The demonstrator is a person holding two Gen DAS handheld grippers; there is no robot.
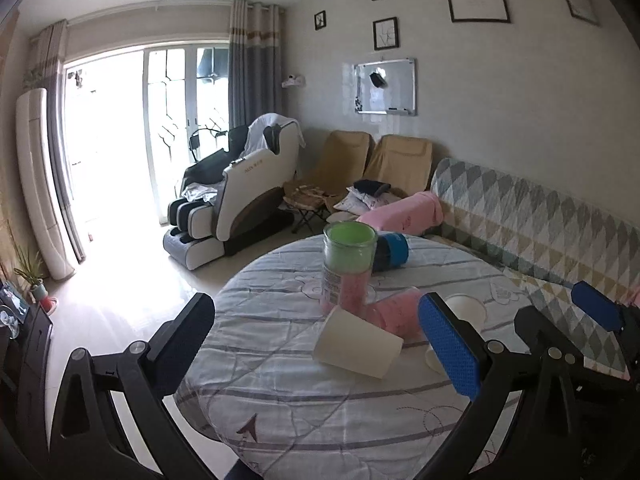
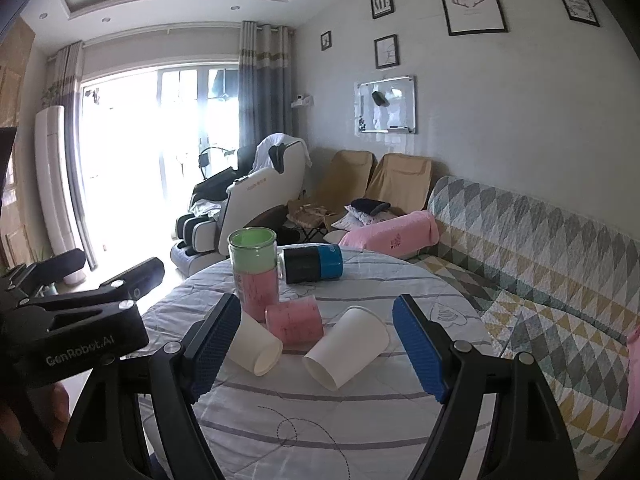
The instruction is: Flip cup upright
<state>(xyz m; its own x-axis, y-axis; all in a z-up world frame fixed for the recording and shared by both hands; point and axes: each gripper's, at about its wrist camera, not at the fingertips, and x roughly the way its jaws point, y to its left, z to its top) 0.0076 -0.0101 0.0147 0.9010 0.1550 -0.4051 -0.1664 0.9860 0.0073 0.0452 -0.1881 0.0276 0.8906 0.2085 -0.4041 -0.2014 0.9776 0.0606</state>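
Two white paper cups lie on their sides on the round table. One cup (image 2: 347,347) lies between my right gripper's open fingers, mouth toward me. The other cup (image 2: 258,346) lies just left of it, by the left pad. In the left wrist view this cup (image 1: 358,345) lies ahead of my open left gripper (image 1: 320,344), and the first cup (image 1: 464,307) shows behind the blue pad. A pink cup (image 2: 295,320) lies on its side behind them. My right gripper (image 2: 316,348) is open and empty.
A tall glass jar (image 2: 253,268) with green and pink contents stands mid-table, a black and blue cylinder (image 2: 312,263) lies behind it. The table (image 2: 320,432) has a striped cloth. A patterned sofa (image 2: 540,248) runs along the right. The left gripper (image 2: 80,312) shows at the left.
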